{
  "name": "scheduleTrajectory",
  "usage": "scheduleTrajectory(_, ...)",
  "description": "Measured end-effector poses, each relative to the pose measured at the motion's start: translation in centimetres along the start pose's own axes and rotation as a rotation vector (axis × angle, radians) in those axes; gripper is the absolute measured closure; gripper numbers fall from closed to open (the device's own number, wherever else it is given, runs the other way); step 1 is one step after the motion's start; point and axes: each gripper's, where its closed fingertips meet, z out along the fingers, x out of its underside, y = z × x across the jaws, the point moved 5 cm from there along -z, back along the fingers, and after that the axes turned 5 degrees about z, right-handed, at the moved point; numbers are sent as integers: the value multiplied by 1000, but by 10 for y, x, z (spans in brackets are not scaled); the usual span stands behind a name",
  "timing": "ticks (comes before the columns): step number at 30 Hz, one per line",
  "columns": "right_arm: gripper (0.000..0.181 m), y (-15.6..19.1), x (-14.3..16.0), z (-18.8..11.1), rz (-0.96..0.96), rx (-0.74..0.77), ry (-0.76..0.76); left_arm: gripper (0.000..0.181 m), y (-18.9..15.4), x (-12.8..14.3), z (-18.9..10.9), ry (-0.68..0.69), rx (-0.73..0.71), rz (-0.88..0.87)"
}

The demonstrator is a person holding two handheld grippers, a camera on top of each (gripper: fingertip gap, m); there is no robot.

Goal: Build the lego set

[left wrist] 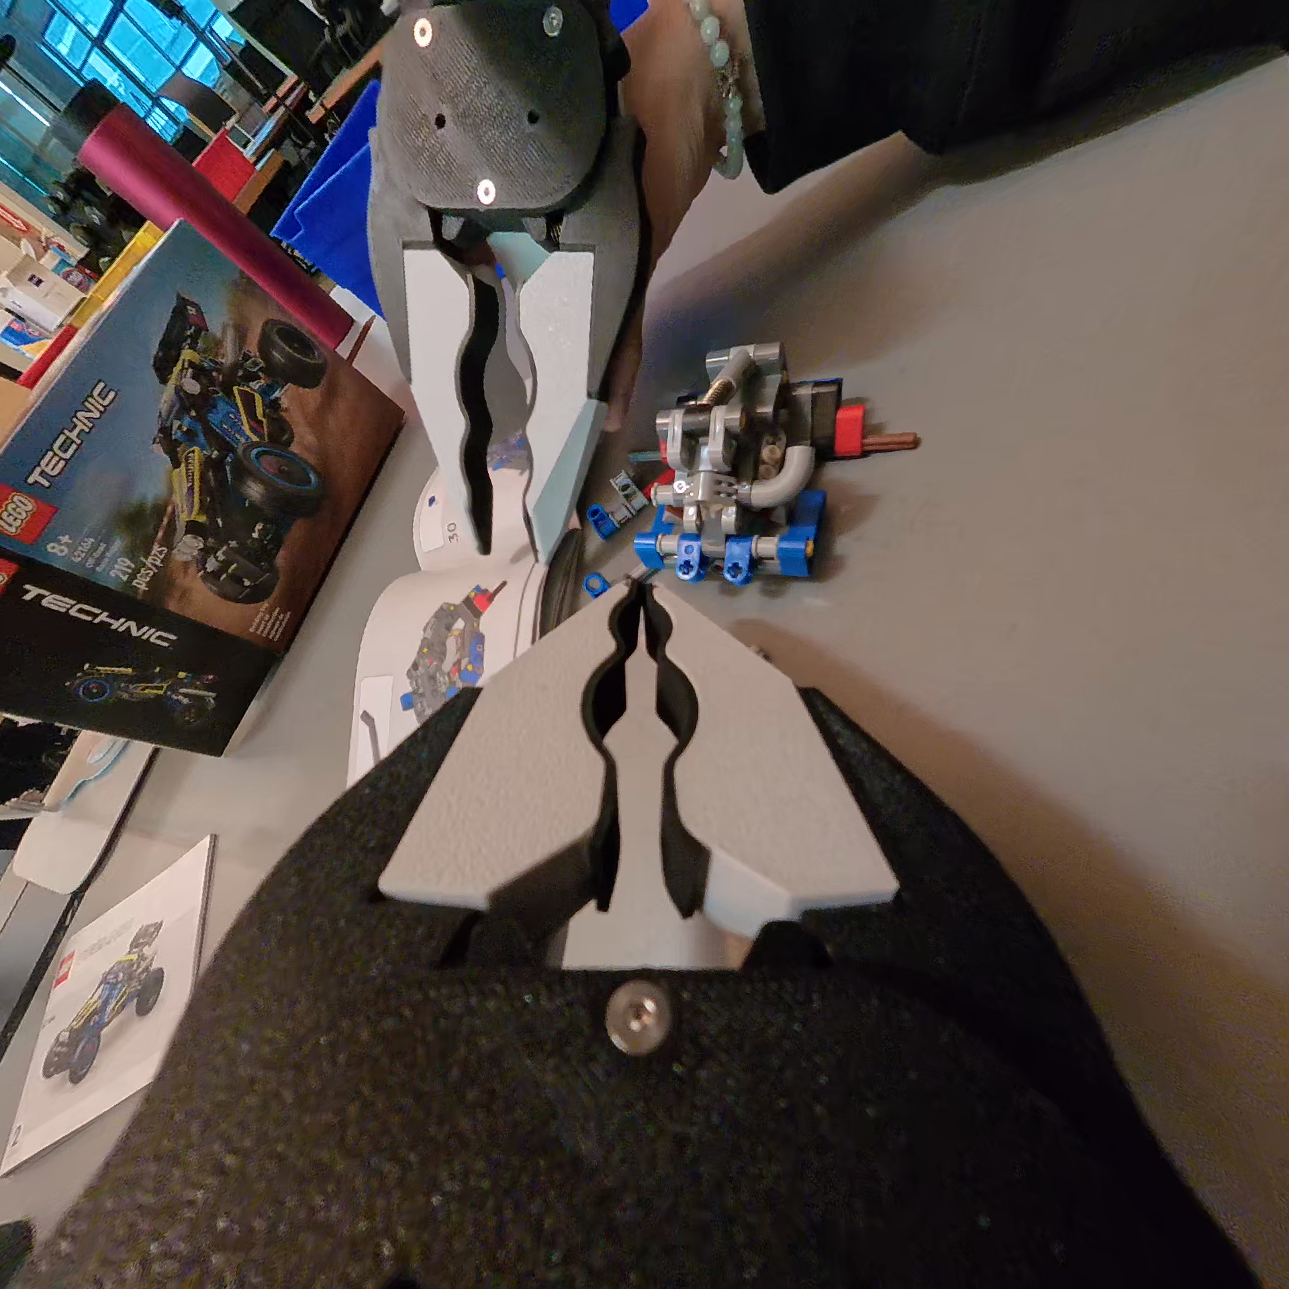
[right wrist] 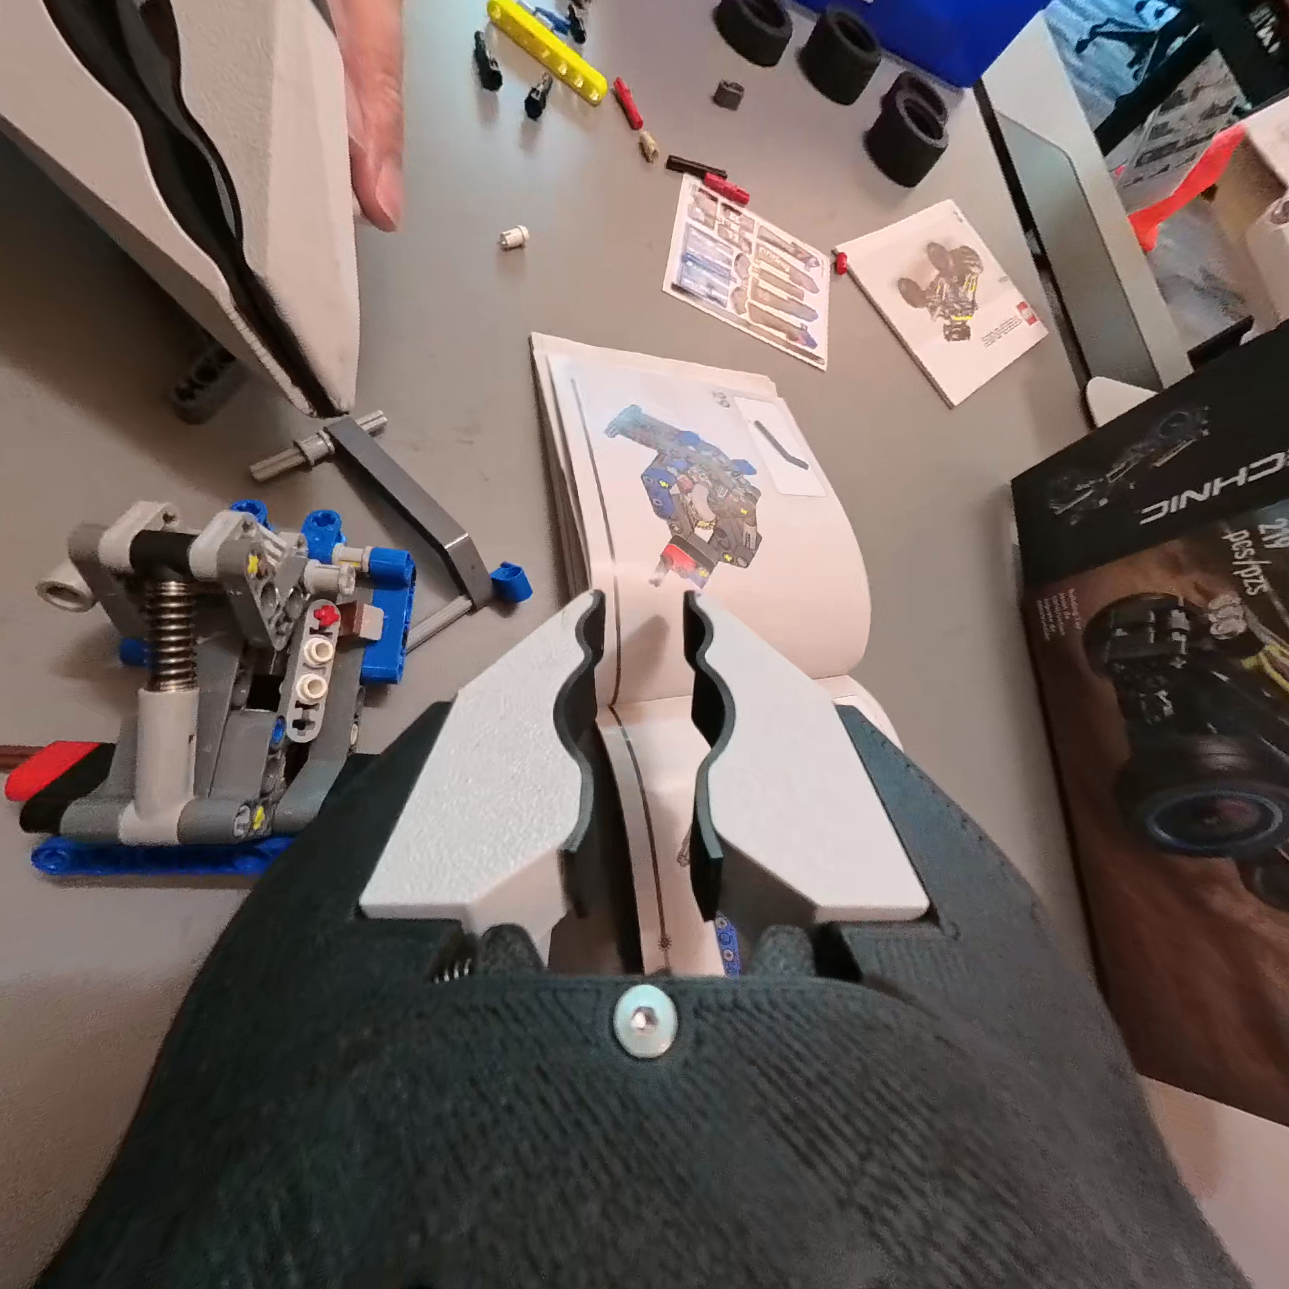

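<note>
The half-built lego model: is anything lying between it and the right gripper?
Yes. A dark grey beam with a blue connector at its end lies on the table between the open right gripper and the model.

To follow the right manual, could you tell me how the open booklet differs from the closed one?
The open booklet shows a build-step drawing, its pages curling; the closed booklet lies flat, cover showing the finished car. The open booklet lies under the tips of the right gripper; the closed booklet lies farther off, beside the sticker sheet. Both are white paper on the grey table.
</note>
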Motion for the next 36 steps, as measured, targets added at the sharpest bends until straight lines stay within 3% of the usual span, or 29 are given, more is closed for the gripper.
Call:
scheduleTrajectory(8, 161, 6, -1, 0, -28, -35, 7, 181, 0, 0, 0, -2, 4, 0)
scheduleTrajectory(23, 181, 2, 2, -6, -6, -6, -9, 181, -1, 0, 0, 16, 6, 11)
scheduleTrajectory(28, 181, -2, 0, -10, 40, 18, -45, 180, 24, 11, -8, 124, -114, -26)
scheduleTrajectory(33, 181, -6, 0, -13, 90, 21, -75, 157, 47, 33, 2, 360, -83, -44)
scheduleTrajectory(36, 159, -1, 0, -11, 57, 5, -61, 161, 57, 34, 10, 358, -53, -72)
